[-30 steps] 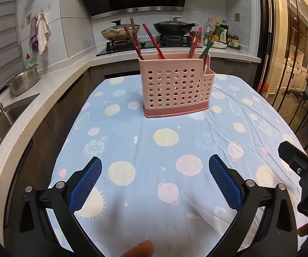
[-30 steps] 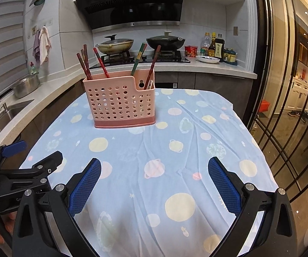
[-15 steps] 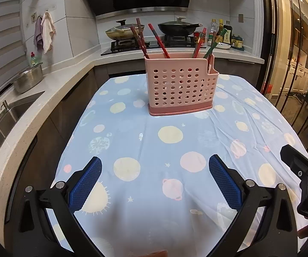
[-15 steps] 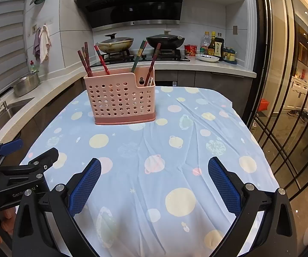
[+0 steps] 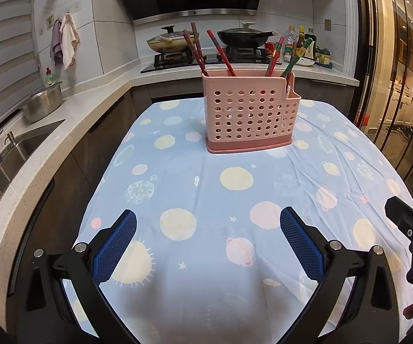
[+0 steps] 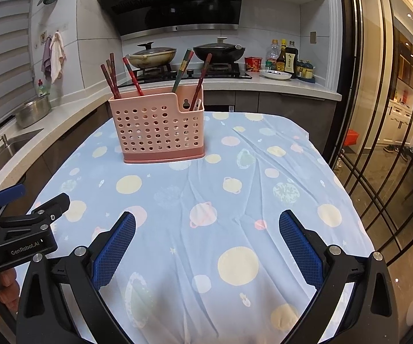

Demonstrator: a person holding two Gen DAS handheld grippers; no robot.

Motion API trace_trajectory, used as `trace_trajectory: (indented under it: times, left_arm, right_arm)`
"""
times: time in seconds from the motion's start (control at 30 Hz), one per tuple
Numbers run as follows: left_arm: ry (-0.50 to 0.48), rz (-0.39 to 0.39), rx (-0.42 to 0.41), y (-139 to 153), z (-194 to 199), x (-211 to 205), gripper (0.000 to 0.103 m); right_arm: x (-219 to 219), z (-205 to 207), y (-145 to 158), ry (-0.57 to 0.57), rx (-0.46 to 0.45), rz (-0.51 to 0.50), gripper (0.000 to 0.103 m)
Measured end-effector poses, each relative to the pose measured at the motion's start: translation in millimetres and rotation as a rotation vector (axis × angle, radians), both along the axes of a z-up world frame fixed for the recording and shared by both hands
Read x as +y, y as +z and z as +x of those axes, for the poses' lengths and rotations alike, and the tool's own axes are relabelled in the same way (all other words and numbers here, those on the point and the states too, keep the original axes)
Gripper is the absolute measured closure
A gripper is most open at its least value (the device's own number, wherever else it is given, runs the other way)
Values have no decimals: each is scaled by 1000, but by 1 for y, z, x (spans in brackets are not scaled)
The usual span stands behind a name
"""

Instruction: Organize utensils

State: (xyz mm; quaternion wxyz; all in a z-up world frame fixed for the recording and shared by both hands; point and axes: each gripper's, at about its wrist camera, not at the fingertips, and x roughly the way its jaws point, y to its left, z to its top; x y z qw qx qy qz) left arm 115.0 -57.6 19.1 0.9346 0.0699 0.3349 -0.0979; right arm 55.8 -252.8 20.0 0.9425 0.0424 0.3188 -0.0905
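A pink perforated utensil holder (image 5: 250, 114) stands upright at the far middle of the table; it also shows in the right wrist view (image 6: 160, 127). Several red and green chopsticks (image 5: 220, 54) stick out of it, some at its left end and some at its right (image 6: 189, 71). My left gripper (image 5: 207, 246) is open and empty, low over the near part of the table. My right gripper (image 6: 206, 245) is open and empty too, to the right of the left one. No loose utensil lies on the cloth.
The table carries a blue tablecloth with planet prints (image 5: 235, 195). A counter with a sink (image 5: 19, 149) and a steel bowl (image 5: 42, 106) runs along the left. A stove with two pans (image 6: 183, 54) and bottles (image 6: 285, 60) is behind. Glass doors (image 6: 393, 114) stand right.
Both grippers have drawn back and risen slightly, so the holder sits lower and farther in both views. Both stayed open and empty.
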Motion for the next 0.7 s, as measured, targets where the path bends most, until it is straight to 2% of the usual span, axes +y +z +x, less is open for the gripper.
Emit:
trace_trajectory:
  times: [0.7]
  left_arm:
    - [11, 4, 12, -2, 5, 5, 7]
  right_arm:
    - [-5, 1, -3, -7, 4, -3, 6]
